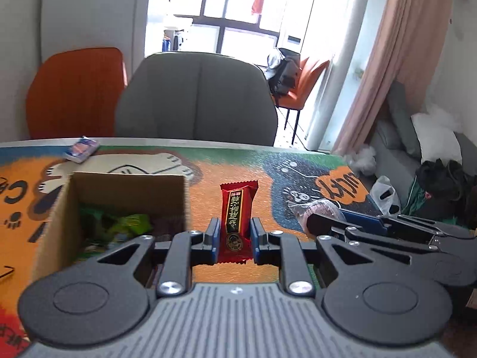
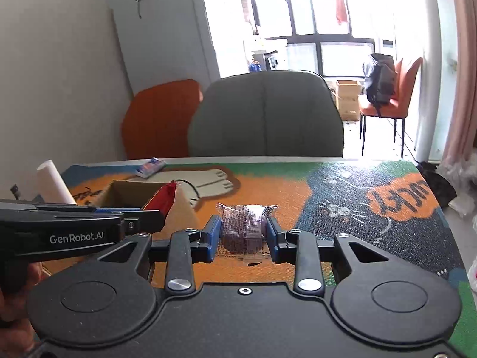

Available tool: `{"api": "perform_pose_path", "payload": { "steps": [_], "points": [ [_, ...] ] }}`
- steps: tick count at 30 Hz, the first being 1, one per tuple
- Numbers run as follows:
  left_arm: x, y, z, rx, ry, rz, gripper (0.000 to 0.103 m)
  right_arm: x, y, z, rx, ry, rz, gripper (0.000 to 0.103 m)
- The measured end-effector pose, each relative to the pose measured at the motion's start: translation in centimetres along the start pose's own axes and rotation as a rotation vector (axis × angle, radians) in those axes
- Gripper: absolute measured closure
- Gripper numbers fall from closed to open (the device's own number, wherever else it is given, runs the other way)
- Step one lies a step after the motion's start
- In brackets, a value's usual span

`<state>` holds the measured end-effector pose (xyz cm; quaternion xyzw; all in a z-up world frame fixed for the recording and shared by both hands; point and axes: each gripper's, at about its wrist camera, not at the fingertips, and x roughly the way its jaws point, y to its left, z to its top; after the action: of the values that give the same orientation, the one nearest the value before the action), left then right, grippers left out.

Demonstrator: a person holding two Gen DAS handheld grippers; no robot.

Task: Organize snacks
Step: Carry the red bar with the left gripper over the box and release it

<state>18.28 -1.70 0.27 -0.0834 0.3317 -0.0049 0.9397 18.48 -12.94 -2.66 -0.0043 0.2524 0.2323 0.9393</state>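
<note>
Your left gripper (image 1: 235, 232) pinches a red snack bar (image 1: 237, 217) with gold Chinese lettering, held just right of the open cardboard box (image 1: 125, 191). Your right gripper (image 2: 243, 235) clamps a clear-wrapped dark cake (image 2: 243, 229) above the cartoon mat (image 2: 342, 197). "GenRobot.AI" reads on the left gripper's side. A small blue packet (image 1: 81, 148) lies at the mat's far edge.

Behind the table's far edge (image 1: 179, 140) you see a grey chair (image 1: 195, 98), an orange chair (image 1: 76, 92) left of it, and pink curtains (image 1: 384, 68) far right.
</note>
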Motion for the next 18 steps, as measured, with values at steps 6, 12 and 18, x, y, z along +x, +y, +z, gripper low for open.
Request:
{"api": "perform_pose_path", "payload": {
  "steps": [6,12,18],
  "points": [
    [-2.0,2.1,0.1,-0.012,-0.021,0.025,0.083,0.0,2.3,0.5,-0.023,-0.005,0.022,0.072],
    [-3.2,4.3,-0.3,-0.034,-0.016,0.052,0.083,0.2,4.5,0.7,-0.048,0.011,0.057,0.092],
    [-3.7,6.4,-1.2,-0.066,0.002,0.080,0.083,0.7,5.2,0.4,-0.060,0.017,0.058,0.094]
  ]
}}
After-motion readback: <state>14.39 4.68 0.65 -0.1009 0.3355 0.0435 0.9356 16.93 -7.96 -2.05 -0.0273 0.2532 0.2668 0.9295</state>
